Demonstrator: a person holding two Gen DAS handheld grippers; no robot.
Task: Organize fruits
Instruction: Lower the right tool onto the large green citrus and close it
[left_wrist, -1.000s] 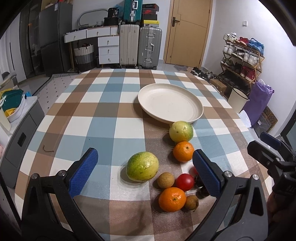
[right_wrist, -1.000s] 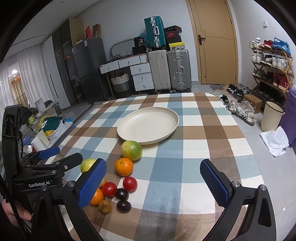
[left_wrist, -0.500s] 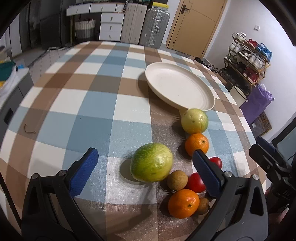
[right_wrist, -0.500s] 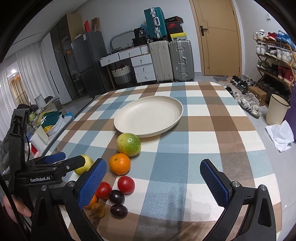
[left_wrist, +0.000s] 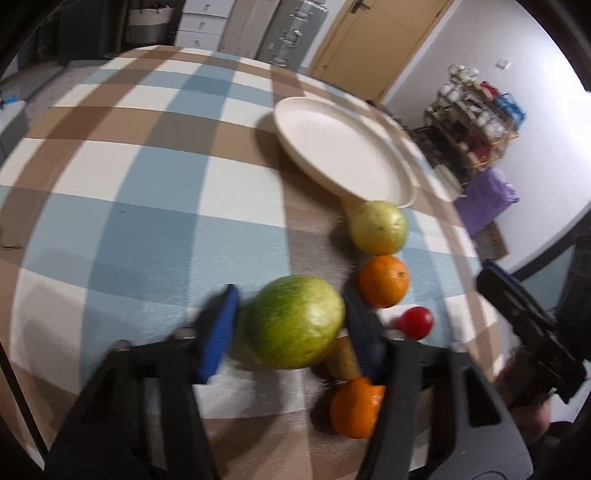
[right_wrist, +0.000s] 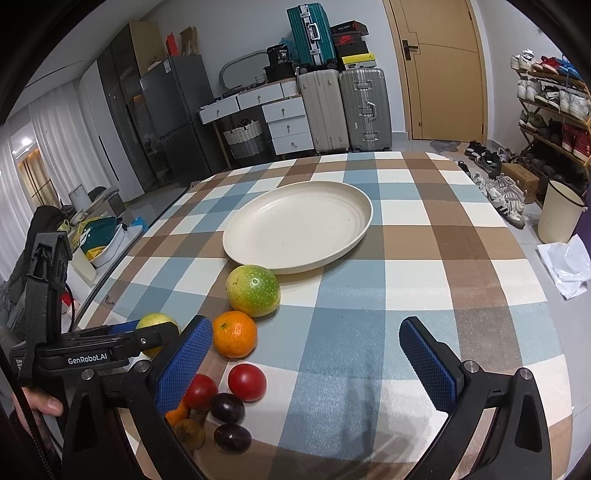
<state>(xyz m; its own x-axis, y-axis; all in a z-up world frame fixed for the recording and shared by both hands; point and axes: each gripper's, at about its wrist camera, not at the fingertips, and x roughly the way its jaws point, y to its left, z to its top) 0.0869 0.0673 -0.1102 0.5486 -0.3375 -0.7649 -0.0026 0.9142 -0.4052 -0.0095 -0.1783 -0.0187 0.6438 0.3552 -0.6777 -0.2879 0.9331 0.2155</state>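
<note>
The left gripper (left_wrist: 290, 328) has its jaws closing around the big green fruit (left_wrist: 297, 326) on the desk (left_wrist: 147, 221), presumably bound for the empty plate (left_wrist: 341, 157) beyond, while the right gripper (right_wrist: 306, 363) waits released.

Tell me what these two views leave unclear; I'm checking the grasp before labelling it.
- Left claw closing round the big green fruit: left wrist view is motion-blurred, so pad contact is unreadable.
- Small brown fruit and near orange: partly behind the claw's right finger.
- Same green fruit in the right wrist view: mostly hidden behind the left claw's body.
</note>
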